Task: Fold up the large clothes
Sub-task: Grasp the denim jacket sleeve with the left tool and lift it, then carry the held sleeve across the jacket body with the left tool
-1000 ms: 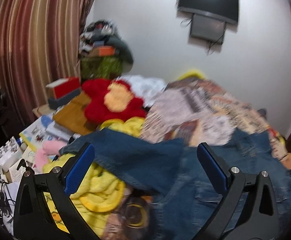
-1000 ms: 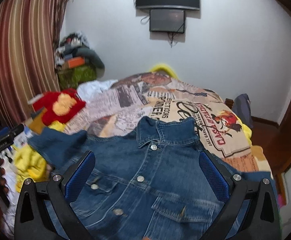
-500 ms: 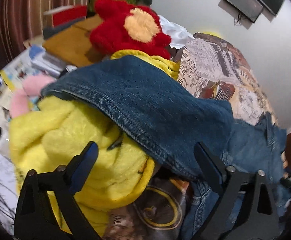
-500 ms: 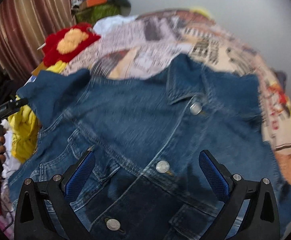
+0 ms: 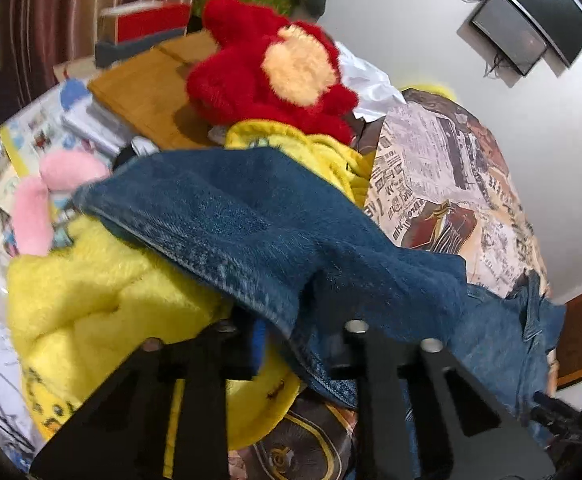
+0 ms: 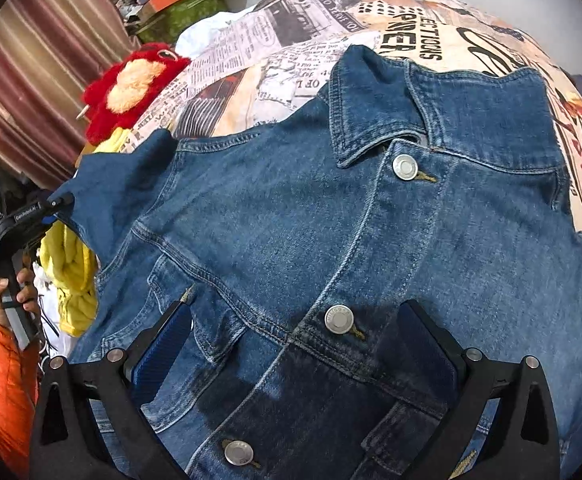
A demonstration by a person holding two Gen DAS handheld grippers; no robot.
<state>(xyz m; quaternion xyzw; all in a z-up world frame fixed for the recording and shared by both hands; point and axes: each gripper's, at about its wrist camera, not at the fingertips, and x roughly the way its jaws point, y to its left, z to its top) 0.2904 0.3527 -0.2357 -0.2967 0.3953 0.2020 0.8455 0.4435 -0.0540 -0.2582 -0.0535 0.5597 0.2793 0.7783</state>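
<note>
- Two grippers are seen over a denim jacket, which is spread front-up across the centre of the right wrist frame on a newspaper-print bedspread.
- The right gripper is held with its jaws wide apart above the jacket's button placket, at the lower middle of the frame.
- The left gripper appears to be closed on the jacket's sleeve; the fingertips are hidden under the cloth.
- The sleeve is draped over a yellow plush blanket at the lower left of the left wrist frame.
- A red plush toy is seen at the upper centre.
</note>
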